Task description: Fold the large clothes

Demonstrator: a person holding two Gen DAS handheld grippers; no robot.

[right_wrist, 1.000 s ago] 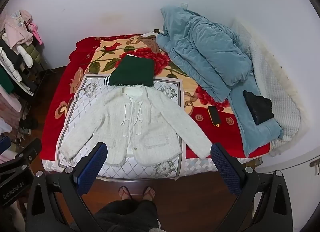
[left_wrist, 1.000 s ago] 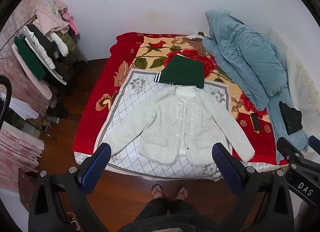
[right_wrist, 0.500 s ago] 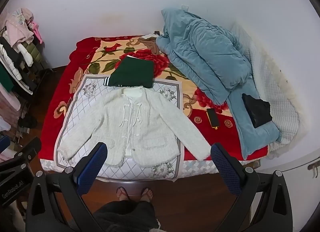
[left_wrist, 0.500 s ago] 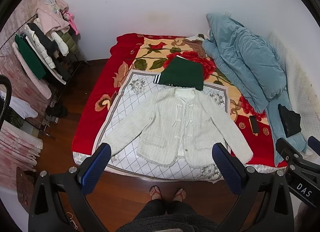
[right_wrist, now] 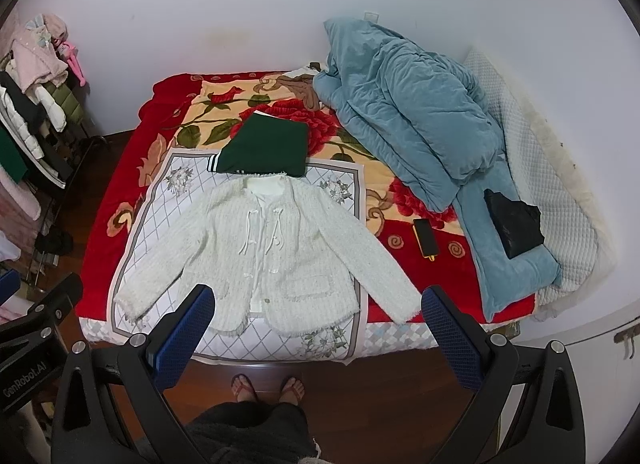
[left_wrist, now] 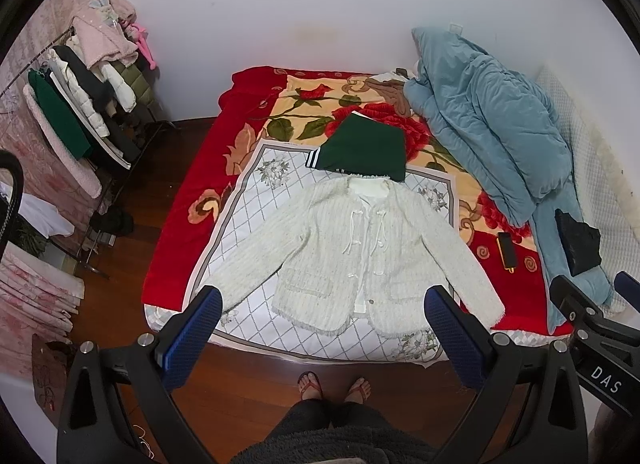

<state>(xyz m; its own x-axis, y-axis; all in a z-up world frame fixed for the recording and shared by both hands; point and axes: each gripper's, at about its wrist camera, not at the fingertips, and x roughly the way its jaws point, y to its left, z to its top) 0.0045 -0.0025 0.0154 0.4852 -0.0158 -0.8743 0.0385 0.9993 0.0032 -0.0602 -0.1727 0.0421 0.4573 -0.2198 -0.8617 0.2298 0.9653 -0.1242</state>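
Observation:
A white knitted jacket [left_wrist: 352, 248] lies spread flat, front up and sleeves out, on a white patterned cloth [left_wrist: 256, 207] on the bed; it also shows in the right wrist view [right_wrist: 272, 252]. A folded dark green garment [left_wrist: 364, 147] lies just beyond its collar, also seen from the right wrist [right_wrist: 266, 149]. My left gripper [left_wrist: 320, 328] is open and empty, high above the bed's near edge. My right gripper [right_wrist: 316, 324] is open and empty, at a similar height.
A blue quilt [left_wrist: 488, 131] is heaped on the bed's right side, with a black bag [left_wrist: 576, 240] and a phone [left_wrist: 506, 252] beside it. A clothes rack [left_wrist: 80, 103] stands at the left. My feet [left_wrist: 336, 386] are on the wooden floor before the bed.
Both grippers have drawn slightly back and up from the bed, so the bed sits a little farther away in view. The jacket has not moved.

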